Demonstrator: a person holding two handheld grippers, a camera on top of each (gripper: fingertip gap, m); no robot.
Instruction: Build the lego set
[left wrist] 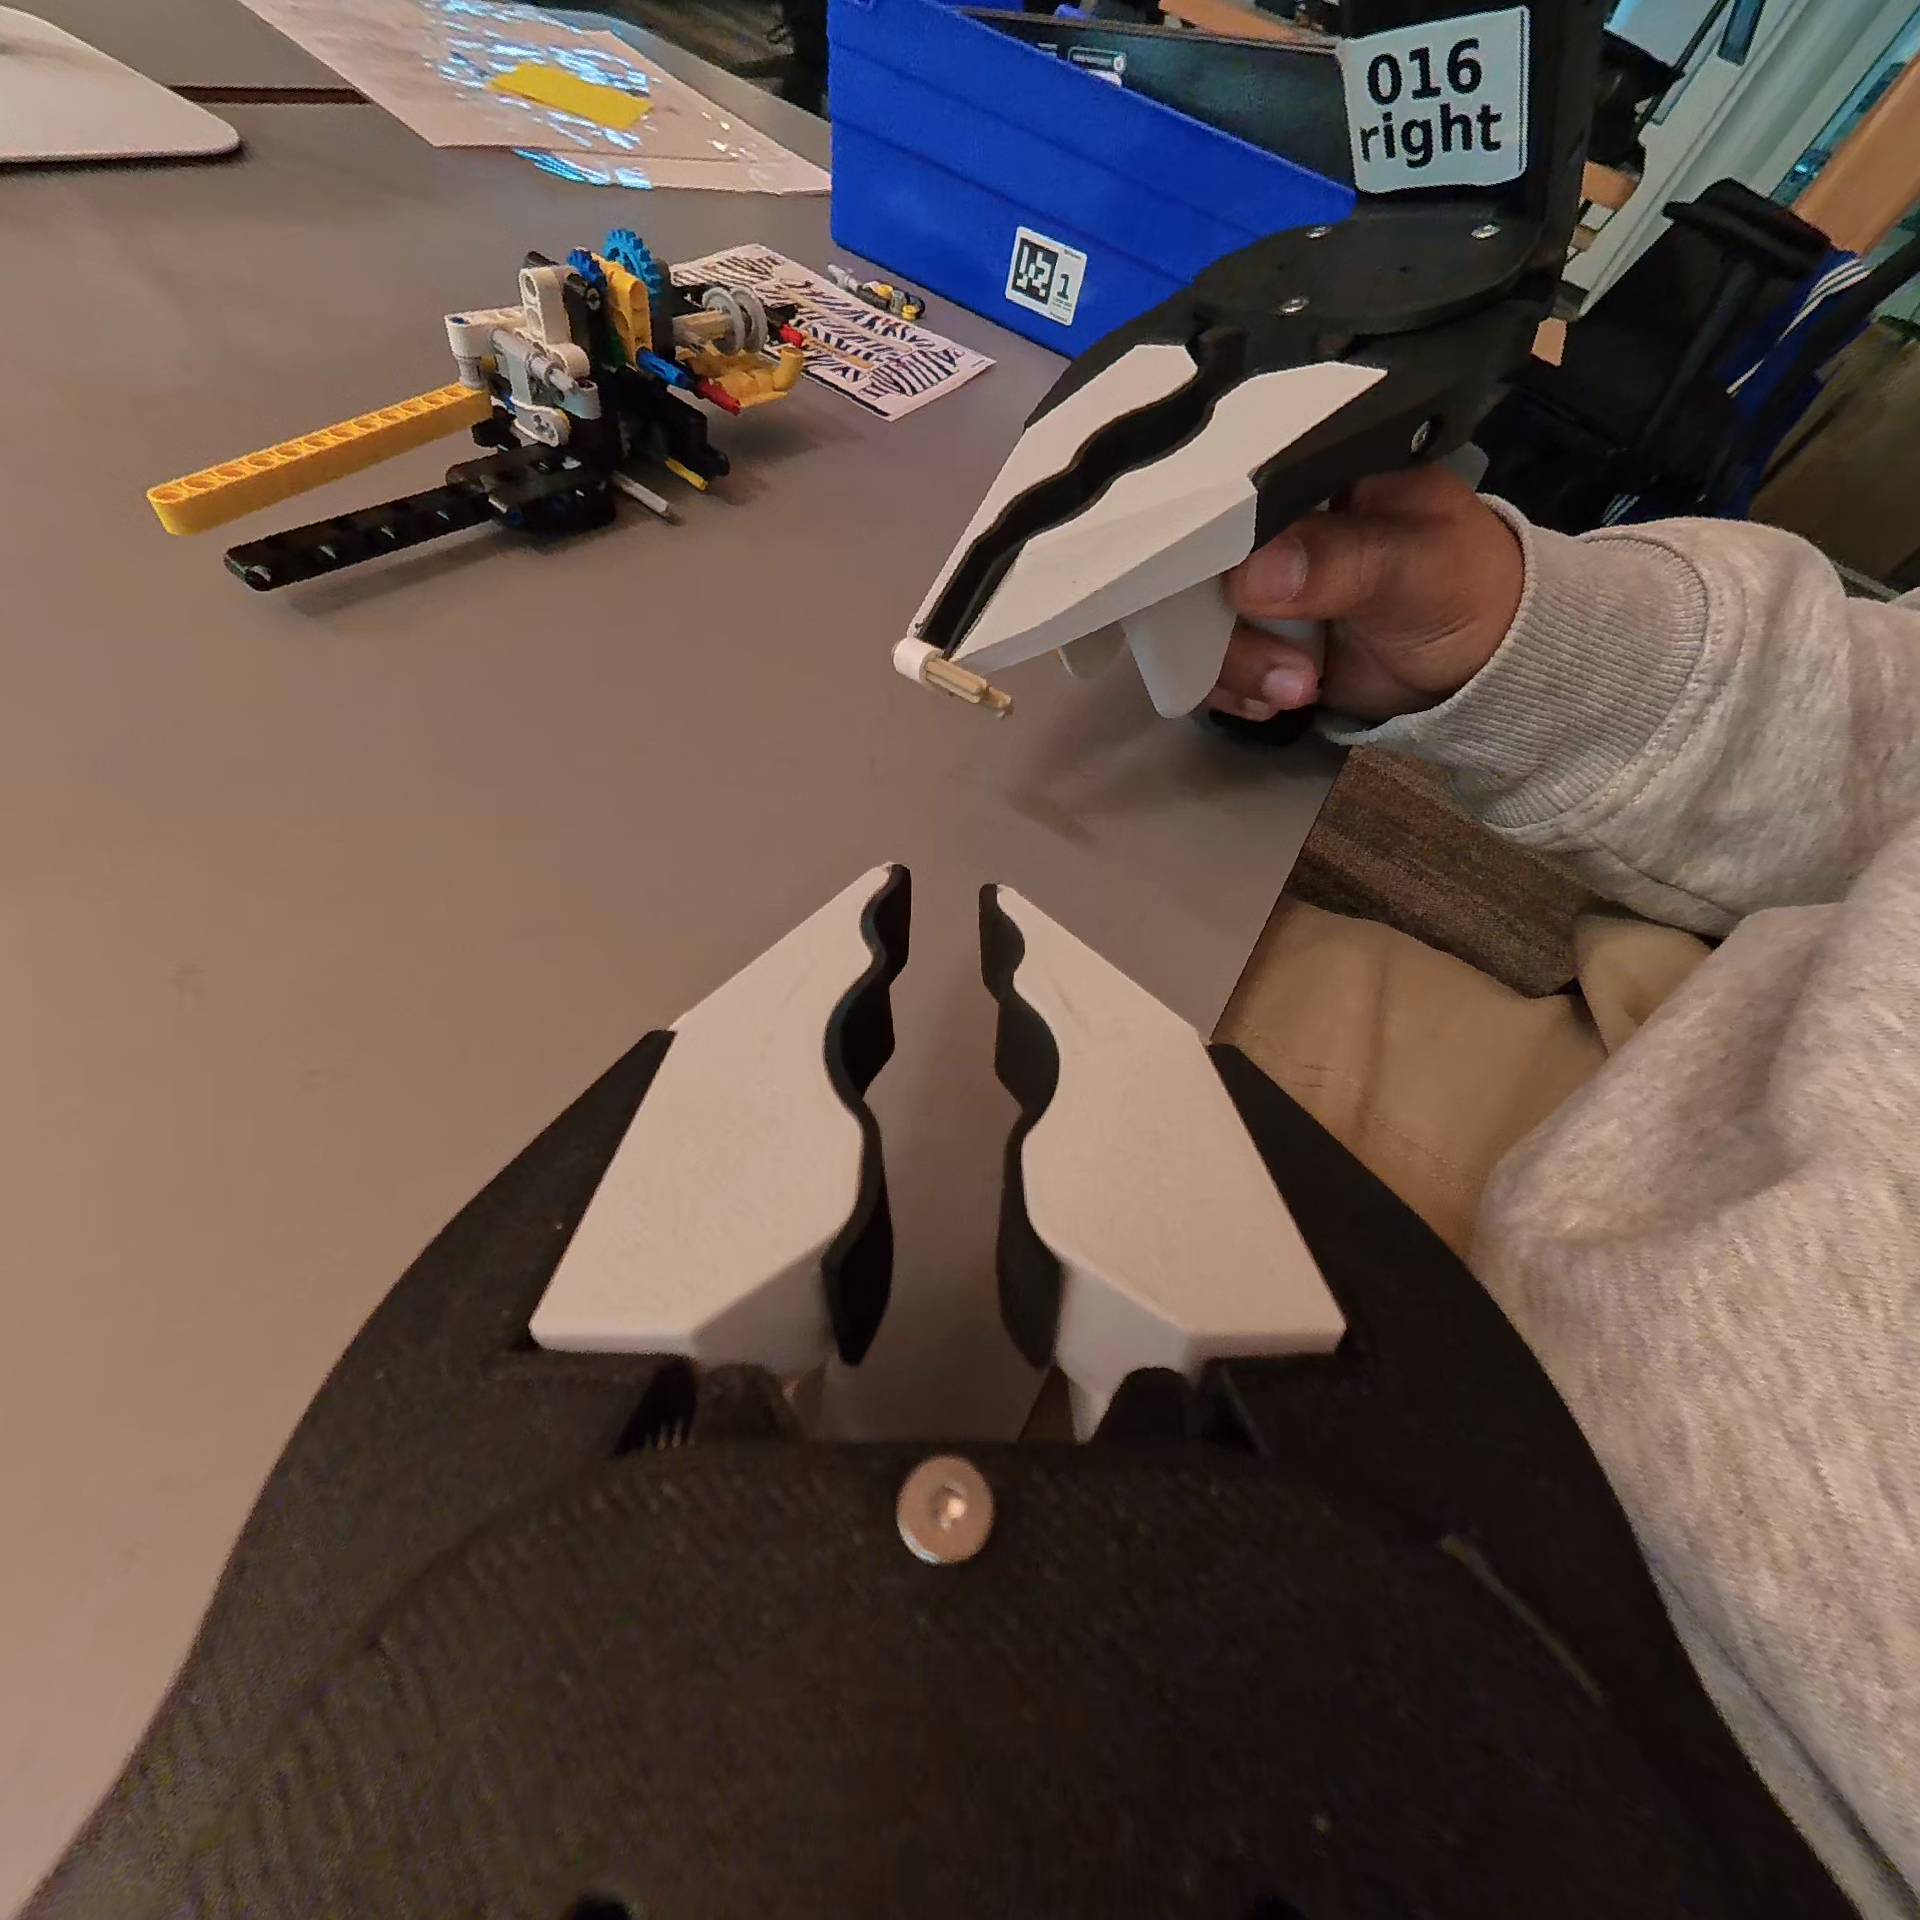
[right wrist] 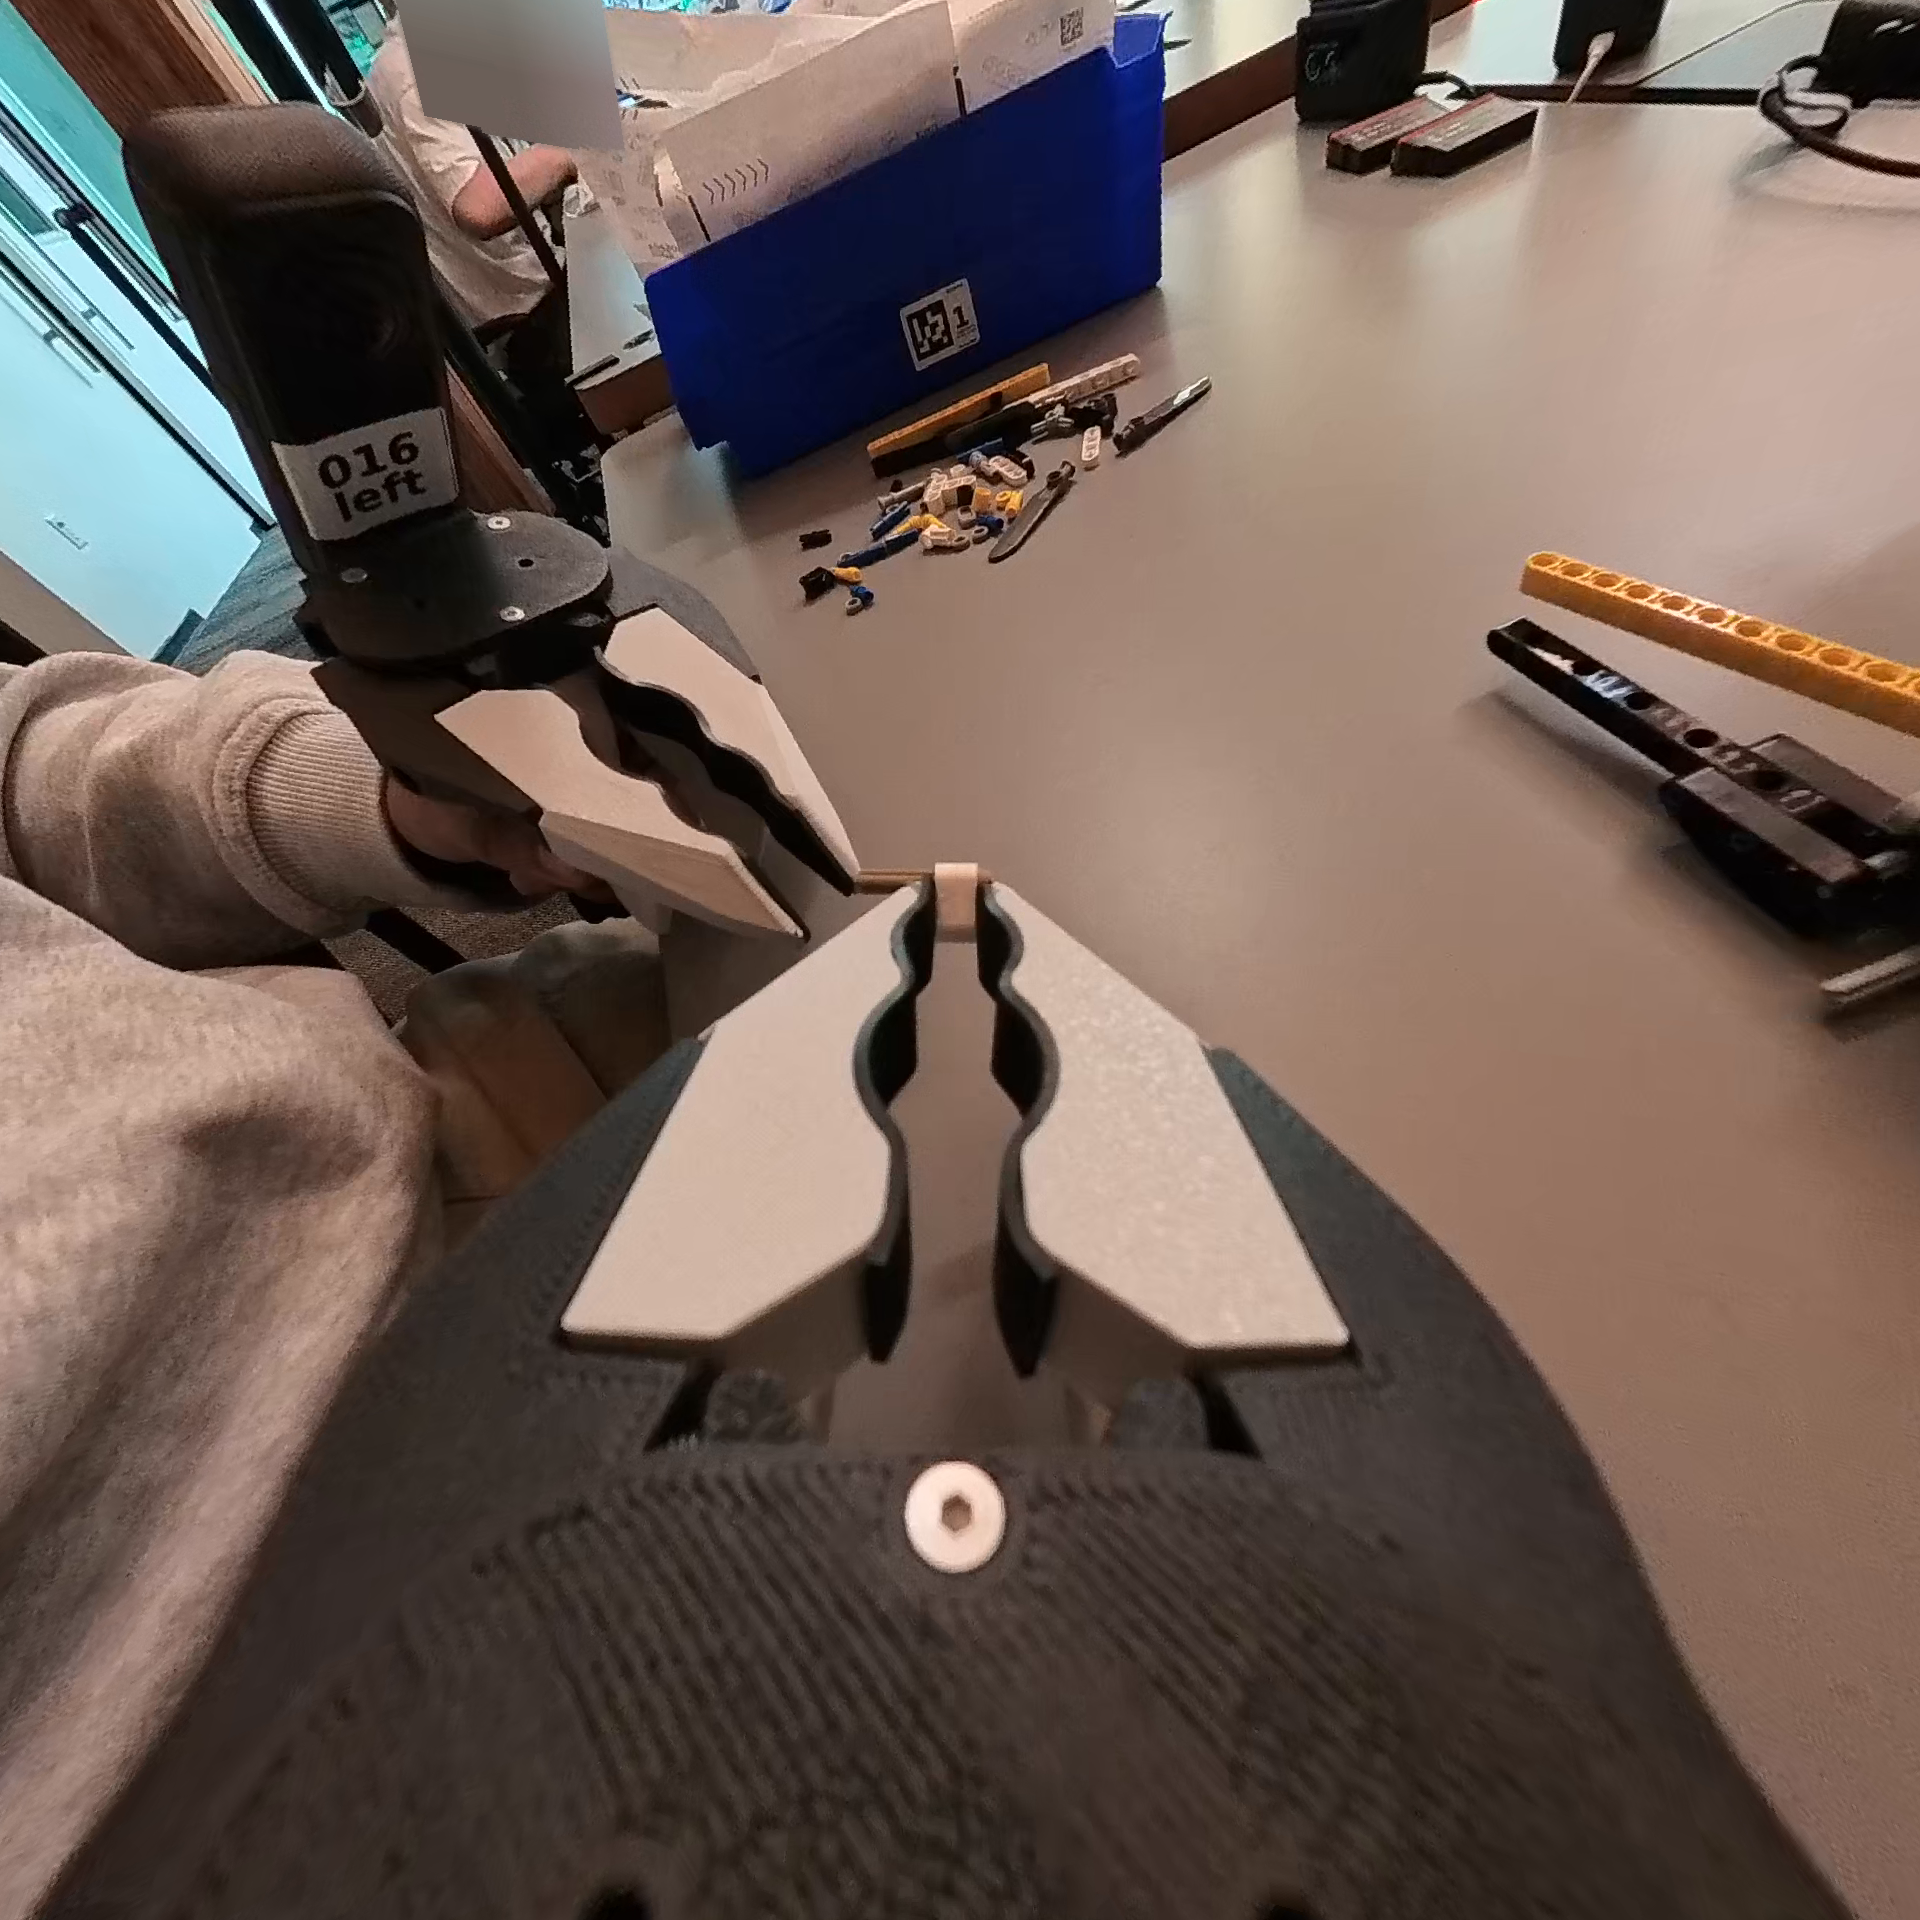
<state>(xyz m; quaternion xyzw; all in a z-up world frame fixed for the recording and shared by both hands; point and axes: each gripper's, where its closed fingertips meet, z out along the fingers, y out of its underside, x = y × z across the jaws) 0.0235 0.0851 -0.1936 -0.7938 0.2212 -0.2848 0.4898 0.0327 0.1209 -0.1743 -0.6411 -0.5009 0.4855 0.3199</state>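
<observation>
My right gripper (right wrist: 956, 906) is shut on a small white bush (right wrist: 956, 899) with a tan axle through it, held above the grey table. In the left wrist view the right gripper (left wrist: 940, 649) shows with the bush (left wrist: 914, 660) and axle (left wrist: 977, 688) at its tips. My left gripper (left wrist: 945, 883) is slightly open and empty, just short of the axle. It also shows in the right wrist view (right wrist: 826, 904), its tips close to the axle's free end. The part-built lego model (left wrist: 582, 384) lies on the table with a yellow beam (left wrist: 312, 462) and black beam (left wrist: 364, 530) sticking out.
A blue bin (right wrist: 914, 249) stands at the back, with loose lego pieces (right wrist: 966, 488) in front of it. A striped sticker sheet (left wrist: 852, 332) lies beside the model. Papers (left wrist: 520, 83) lie farther back. The table edge (left wrist: 1288, 883) runs close on the right. The tips of one gripper are about 5 cm away from the tips of the other. About 15 cm separates my right fingertips from the part-built lego model (left wrist: 582, 384).
</observation>
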